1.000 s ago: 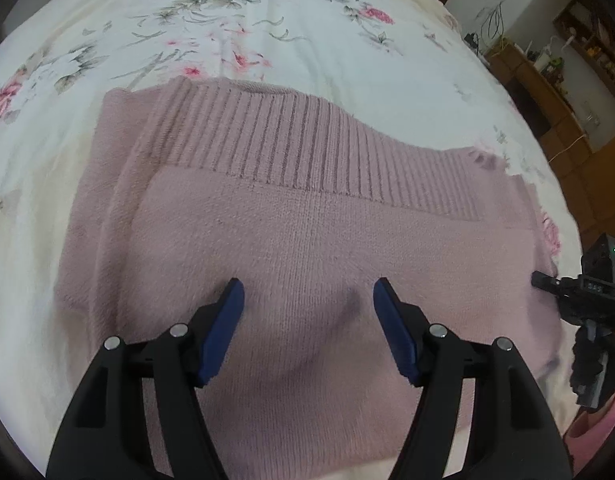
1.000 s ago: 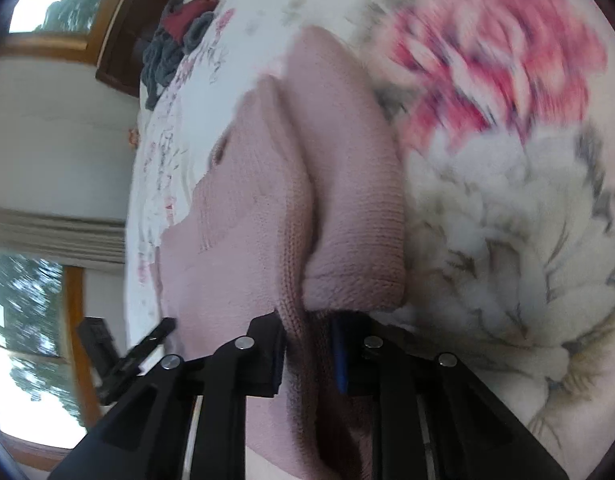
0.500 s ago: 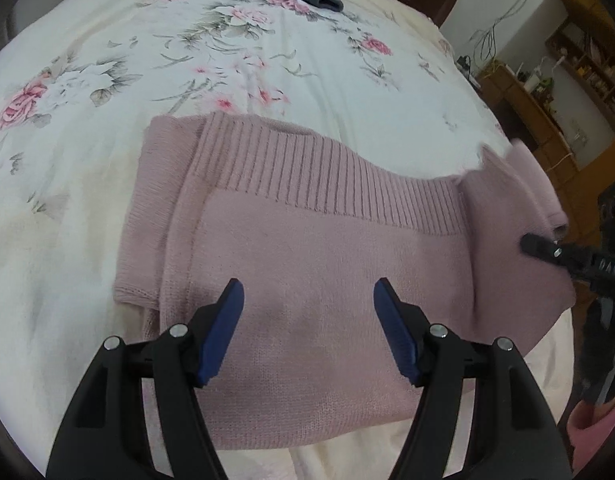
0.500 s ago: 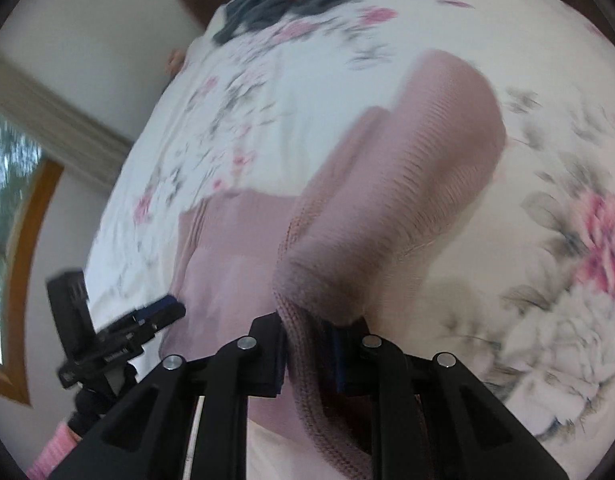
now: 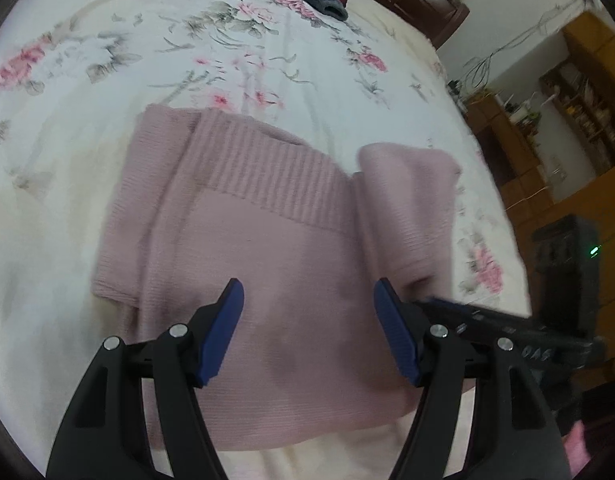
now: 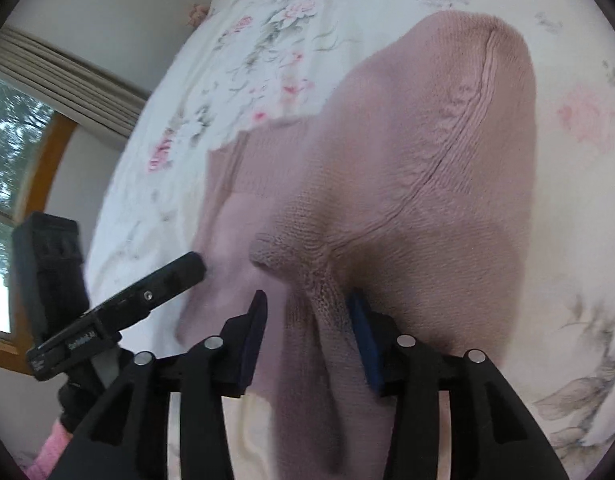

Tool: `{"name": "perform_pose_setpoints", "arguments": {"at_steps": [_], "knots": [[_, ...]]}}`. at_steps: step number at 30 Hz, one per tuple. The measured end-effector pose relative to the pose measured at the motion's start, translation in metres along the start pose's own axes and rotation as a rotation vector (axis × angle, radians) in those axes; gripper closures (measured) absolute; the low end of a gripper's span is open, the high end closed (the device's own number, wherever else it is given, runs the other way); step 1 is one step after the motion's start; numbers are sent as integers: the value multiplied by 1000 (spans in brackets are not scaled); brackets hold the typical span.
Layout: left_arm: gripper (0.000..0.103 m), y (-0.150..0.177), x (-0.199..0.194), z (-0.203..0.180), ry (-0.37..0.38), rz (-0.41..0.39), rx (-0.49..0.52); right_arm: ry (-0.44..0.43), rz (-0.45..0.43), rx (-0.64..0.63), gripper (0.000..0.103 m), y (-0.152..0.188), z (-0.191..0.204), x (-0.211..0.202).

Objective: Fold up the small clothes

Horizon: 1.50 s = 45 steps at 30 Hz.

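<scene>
Dusty-pink knitted sweater [image 5: 267, 248] lies flat on the white floral bedspread [image 5: 107, 80]. Left gripper [image 5: 307, 300] hovers above it, jaws wide, empty. Right gripper [image 6: 307, 312], jaws parted, has the sweater's raised side fold between them; bare bedspread surrounds every sweater edge.

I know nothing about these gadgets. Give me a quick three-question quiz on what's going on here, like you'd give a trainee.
1. True or false: the left gripper is clamped on the pink sweater.
2. What stands between the fingers of the right gripper? A) a raised fold of the sweater B) a grey sock C) nothing at all
3. Fill the blank: the bedsheet under the sweater has a ___ print.

Key: 1 false, its jaws are wide apart above the knit and hold nothing; 2 A; 3 floral.
</scene>
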<state>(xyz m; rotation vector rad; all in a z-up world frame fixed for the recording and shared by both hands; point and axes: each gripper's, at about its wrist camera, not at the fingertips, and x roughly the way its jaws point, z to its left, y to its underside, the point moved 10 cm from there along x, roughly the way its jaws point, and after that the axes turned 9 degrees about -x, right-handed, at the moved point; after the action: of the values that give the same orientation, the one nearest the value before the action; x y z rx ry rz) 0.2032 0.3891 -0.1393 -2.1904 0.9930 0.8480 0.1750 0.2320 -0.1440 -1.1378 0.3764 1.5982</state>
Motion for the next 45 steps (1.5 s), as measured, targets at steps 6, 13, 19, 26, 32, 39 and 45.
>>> {"name": "perform_pose_setpoints", "arguments": {"at_steps": [6, 13, 19, 26, 32, 39, 45], "knots": [[36, 3, 7, -14, 78, 30, -53, -164, -28, 80, 58, 1, 7, -25], [33, 8, 31, -27, 143, 93, -114, -137, -138, 147, 58, 6, -30, -88], [33, 11, 62, -36, 178, 153, -175, -10, -151, 184, 58, 31, -86, -108], [37, 26, 91, -61, 206, 232, -148, -9, -117, 242, 58, 58, -115, -94], [70, 28, 101, -69, 163, 230, -107, -12, -105, 241, 58, 64, -117, -83], [82, 22, 74, -92, 192, 117, -36, 0, -101, 256, 58, 68, -123, -82], [83, 6, 42, -91, 248, 58, -54, -2, -103, 244, 58, 69, -119, -84]]}}
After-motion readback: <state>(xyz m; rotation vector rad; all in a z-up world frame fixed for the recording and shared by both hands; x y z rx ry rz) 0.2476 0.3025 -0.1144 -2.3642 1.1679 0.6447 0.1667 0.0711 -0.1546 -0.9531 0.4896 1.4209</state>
